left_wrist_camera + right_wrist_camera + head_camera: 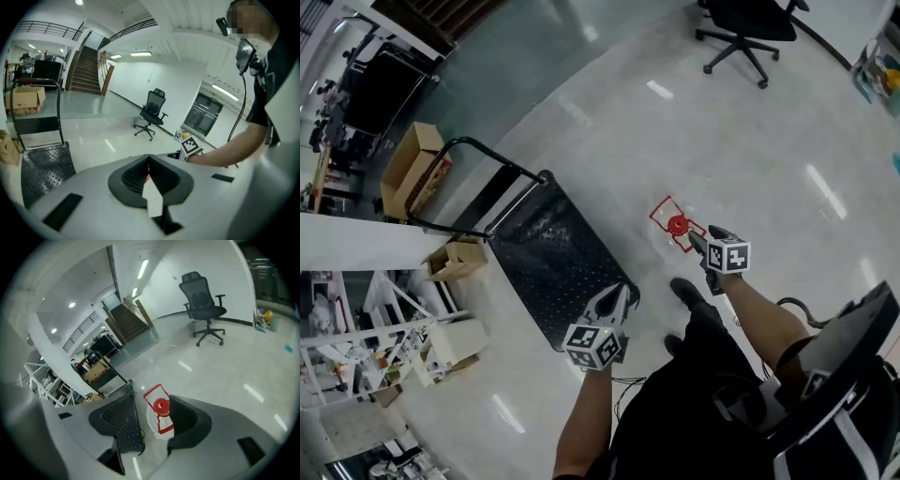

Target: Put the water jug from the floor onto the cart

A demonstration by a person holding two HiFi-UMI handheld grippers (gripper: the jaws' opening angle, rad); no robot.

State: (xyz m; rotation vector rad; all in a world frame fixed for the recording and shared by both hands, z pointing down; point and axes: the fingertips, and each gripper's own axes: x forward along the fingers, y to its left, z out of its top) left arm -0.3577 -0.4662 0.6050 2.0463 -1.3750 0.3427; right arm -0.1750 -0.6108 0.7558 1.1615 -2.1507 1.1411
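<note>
Well, my right hand-held gripper [707,238] hung wide open and empty just above the water jug [677,225]. The jug stood on the floor [750,141] beside the right edge of the cart [546,258], near it but not touching. My left hand-held gripper [614,298] was closed on nothing, jaws pressed together, over the near end of the cart's deck.

To grasp well, I judged I should line the open jaws up across the thin red handle [152,389] by the red cap [161,405]. Then I should come straight down and close only once the handle sat deep between the pads. A jug that size looked heavy to me, so the left one ought to open and steady its body.

I could read no brand or label on the jug. The only markings were the black-and-white squares on my marker cubes [728,255].
</note>
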